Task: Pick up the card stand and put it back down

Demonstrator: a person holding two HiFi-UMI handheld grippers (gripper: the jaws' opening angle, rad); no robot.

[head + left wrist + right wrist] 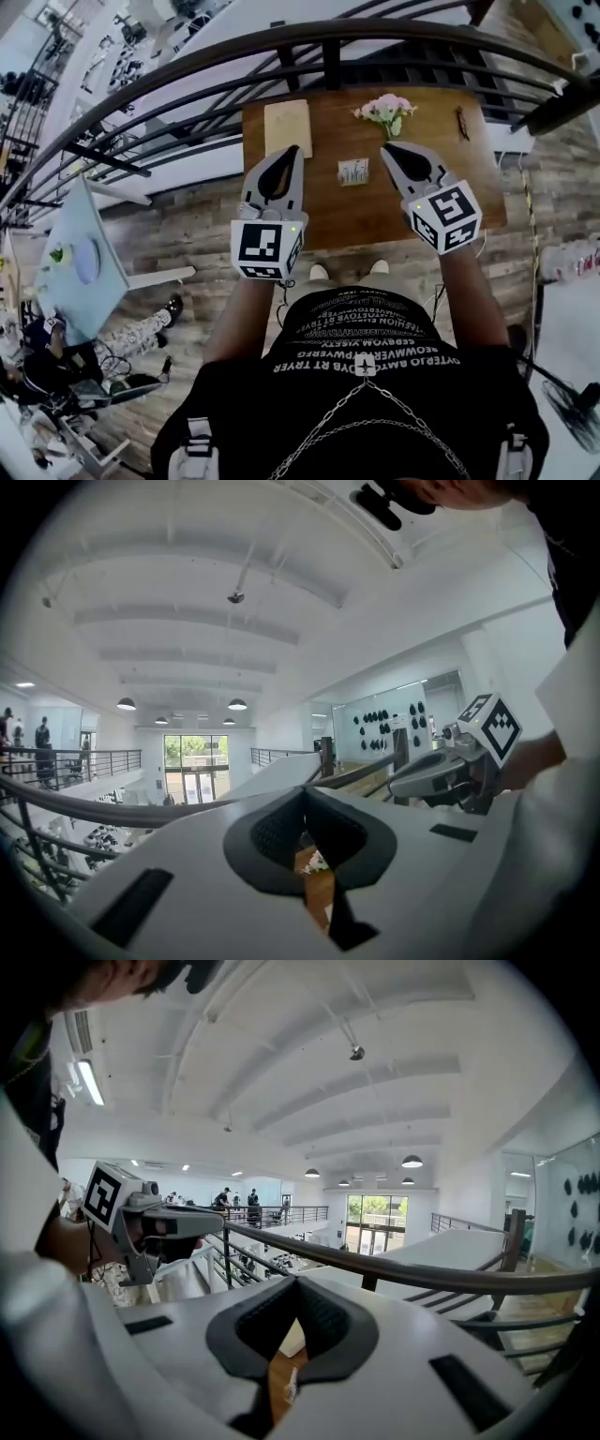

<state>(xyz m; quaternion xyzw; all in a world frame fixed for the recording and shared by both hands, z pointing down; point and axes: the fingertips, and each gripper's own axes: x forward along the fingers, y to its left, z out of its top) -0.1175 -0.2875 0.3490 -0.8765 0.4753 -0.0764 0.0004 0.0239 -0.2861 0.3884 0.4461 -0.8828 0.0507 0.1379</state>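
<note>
The card stand (353, 172) is located on the table (347, 223), roughly at its centre, as seen in the head view. It appears as a small, pale, squarish item with faint markings; finer detail cannot be made out. It is not touched by either tool.

The left gripper (292, 153) is held above the near left part of the table, to the left of the card stand. The right gripper (388, 151) is held to the right of the card stand. In both gripper views the jaws are closed together at the tips, with nothing clamped; only a strip of table is seen through the hollow between the black pads.

The table is made of brown wood. A pale rectangular board (288, 127) lies at the far left. A small bunch of pink and white flowers (386, 110) stands at the far centre. A small dark object (462, 123) lies at the far right.

A dark, curved metal railing (281, 49) runs just beyond the far edge of the table. The floor (187, 225) is laid with grey-brown planks. A white ribbed ceiling (375, 1054), pendant lamps (411, 1162) and glazed doors (373, 1222) are shown in the right gripper view.
</note>
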